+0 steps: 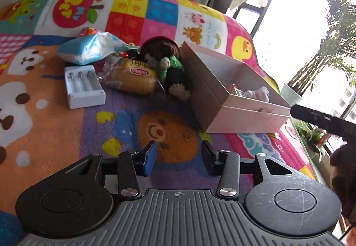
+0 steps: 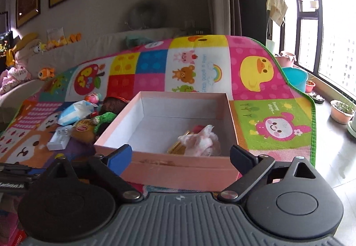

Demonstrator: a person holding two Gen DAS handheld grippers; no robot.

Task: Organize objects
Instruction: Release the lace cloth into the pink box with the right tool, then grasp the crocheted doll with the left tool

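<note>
A pink open box (image 1: pixel 222 99) sits on the colourful play mat (image 1: pixel 66 126); in the right wrist view the box (image 2: pixel 178 166) holds a pink fluffy thing (image 2: pixel 204 141) and a gold packet (image 2: pixel 178 148). Left of the box lie a crocheted doll (image 1: pixel 171 68), a wrapped bread bun (image 1: pixel 133 78), a white battery charger (image 1: pixel 83 88) and a blue tissue pack (image 1: pixel 89 49). My left gripper (image 1: pixel 178 154) is open and empty above the mat, short of these. My right gripper (image 2: pixel 180 157) is open at the box's near wall, empty.
A small pink toy (image 2: pixel 93 97) lies behind the tissue pack. A sofa with plush toys (image 2: pixel 20 54) stands at the back left. Plant pots (image 2: pixel 341 110) and a blue bucket (image 2: pixel 294 78) stand by the window on the right. The mat's edge (image 2: pixel 311 112) is near the box.
</note>
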